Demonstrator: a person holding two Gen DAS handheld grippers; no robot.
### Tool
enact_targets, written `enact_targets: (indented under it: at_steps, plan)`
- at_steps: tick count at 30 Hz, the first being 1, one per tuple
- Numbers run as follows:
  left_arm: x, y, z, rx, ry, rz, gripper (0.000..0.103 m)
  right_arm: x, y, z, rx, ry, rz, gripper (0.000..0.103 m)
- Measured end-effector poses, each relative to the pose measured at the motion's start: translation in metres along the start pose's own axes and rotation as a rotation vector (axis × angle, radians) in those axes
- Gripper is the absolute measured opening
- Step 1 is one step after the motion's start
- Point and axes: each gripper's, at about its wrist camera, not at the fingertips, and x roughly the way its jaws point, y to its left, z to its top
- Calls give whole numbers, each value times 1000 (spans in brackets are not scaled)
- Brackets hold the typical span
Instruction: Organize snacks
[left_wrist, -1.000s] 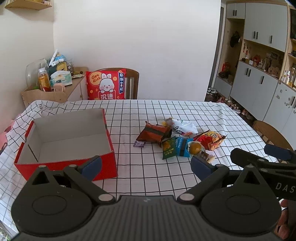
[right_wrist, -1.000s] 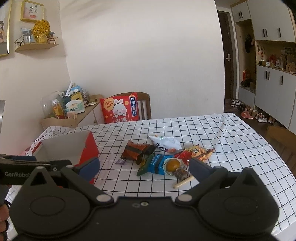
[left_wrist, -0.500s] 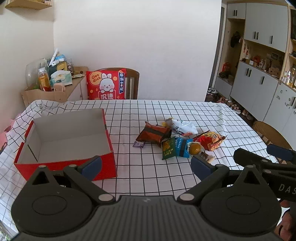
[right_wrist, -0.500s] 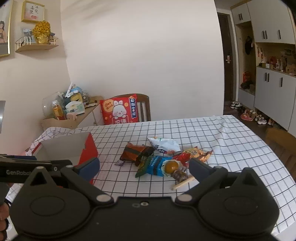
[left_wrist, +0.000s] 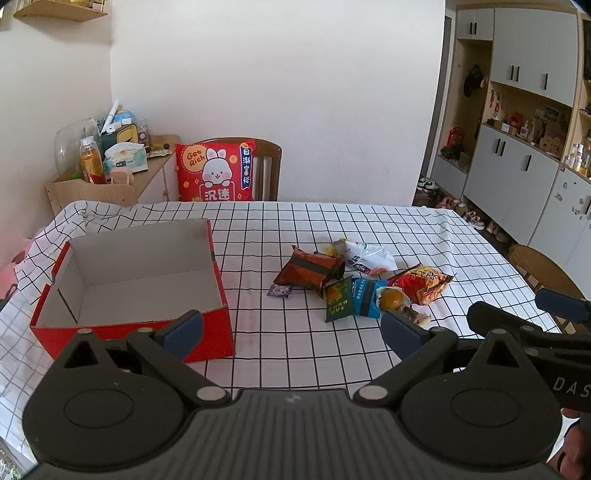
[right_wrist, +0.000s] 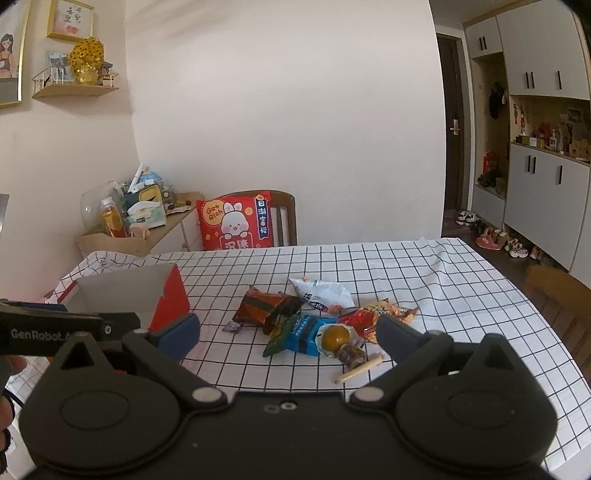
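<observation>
An empty red box (left_wrist: 133, 280) (right_wrist: 168, 295) with a white inside sits at the table's left. A heap of snack packets lies mid-table: a brown-orange packet (left_wrist: 310, 267) (right_wrist: 266, 306), a white one (left_wrist: 369, 256) (right_wrist: 321, 293), a green one (left_wrist: 338, 299), a blue one (left_wrist: 365, 297) (right_wrist: 306, 334), a red-orange one (left_wrist: 424, 282) (right_wrist: 384, 314), a wrapped egg (left_wrist: 391, 299) (right_wrist: 335, 339) and a small purple candy (left_wrist: 279, 290) (right_wrist: 231, 326). My left gripper (left_wrist: 291, 328) is open near the box's front corner. My right gripper (right_wrist: 288, 334) is open just short of the heap.
The table wears a black-and-white checked cloth (left_wrist: 332, 229). A chair with a red rabbit cushion (left_wrist: 216, 171) stands at the far edge. A cluttered side shelf (left_wrist: 107, 162) is at the back left, cabinets (left_wrist: 517, 155) to the right, another chair (left_wrist: 543, 269) by the right edge.
The right gripper has drifted a little forward and higher toward the heap. The left gripper and the snacks have barely moved.
</observation>
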Motion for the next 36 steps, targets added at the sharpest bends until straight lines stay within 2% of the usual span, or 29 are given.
enact_targets:
  at_steps: [21, 30, 36]
  plan:
    - [28, -21, 5, 5, 51, 7, 103, 16, -23, -2, 2, 26, -9, 102]
    - [68, -40, 9, 3, 134, 25, 102, 51, -55, -6, 18, 128, 11, 97]
    - [101, -52, 8, -8, 195, 55, 102, 78, -77, -12, -23, 191, 31, 95]
